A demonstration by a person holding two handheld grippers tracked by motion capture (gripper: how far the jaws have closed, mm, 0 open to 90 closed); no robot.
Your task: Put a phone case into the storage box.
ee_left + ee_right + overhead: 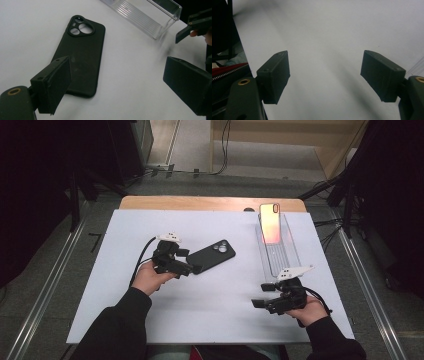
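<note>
— Phone case, black (212,255): where is it on the desk (125,285)?

— Flat, left of centre, camera cutout away from me, long axis slanting up-right. The clear tray (280,255) with a second phone (270,222) stands well apart.

— Nearer tool?

— My left hand-held gripper (117,82), spread wide, empty, at the case's near end. Right hand-held gripper (324,75): wide too, over bare desk.

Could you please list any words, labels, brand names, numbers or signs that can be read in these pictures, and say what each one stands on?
No text can be read in these pictures.
Black phone case: its back is plain, with no logo or lettering showing.
Orange phone standing in the clear tray: too small and glary to tell any marking.
Left gripper and right gripper: black jaws, unmarked.
</note>
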